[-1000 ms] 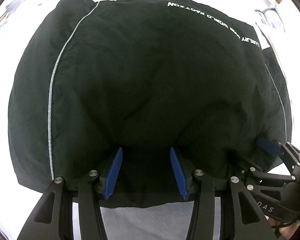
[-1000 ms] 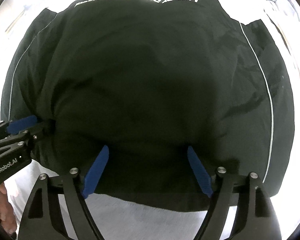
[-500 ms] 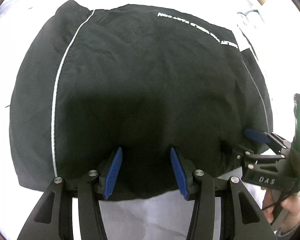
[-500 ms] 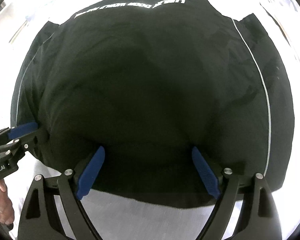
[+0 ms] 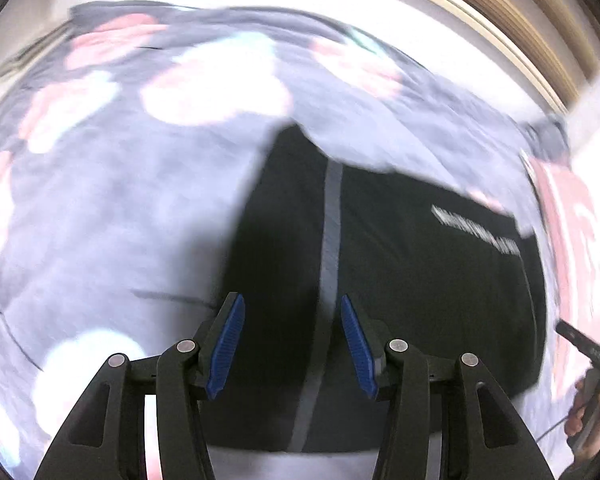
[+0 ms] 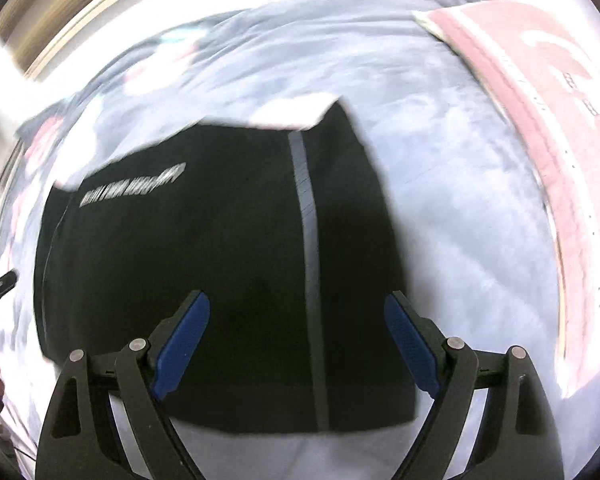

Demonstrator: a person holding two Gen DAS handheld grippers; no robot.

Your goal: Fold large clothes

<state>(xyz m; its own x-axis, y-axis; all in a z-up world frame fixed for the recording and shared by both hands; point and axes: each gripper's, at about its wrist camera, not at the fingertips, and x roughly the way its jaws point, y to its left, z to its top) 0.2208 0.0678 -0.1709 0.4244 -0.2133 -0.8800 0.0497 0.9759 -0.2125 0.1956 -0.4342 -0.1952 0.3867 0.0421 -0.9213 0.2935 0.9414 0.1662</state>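
Note:
A black garment (image 5: 400, 280) with grey side stripes and white lettering lies folded into a compact rectangle on a pale bedspread; it also shows in the right wrist view (image 6: 220, 280). My left gripper (image 5: 292, 346) is open and empty above its left part, over a grey stripe (image 5: 328, 248). My right gripper (image 6: 296, 346) is open and empty above its right part, with a grey stripe (image 6: 310, 240) between the fingers. Both views are motion-blurred.
The bedspread (image 5: 112, 208) is pale blue-grey with pink and white blotches. A pink patterned cloth (image 6: 548, 132) lies to the right. A wooden edge (image 5: 520, 28) runs along the far side. The other gripper's tip (image 5: 580, 340) shows at the right edge.
Both grippers have lifted and pulled back from the garment. The views have widened from close on black cloth to showing the whole folded garment and the bedspread. The right gripper has opened wider.

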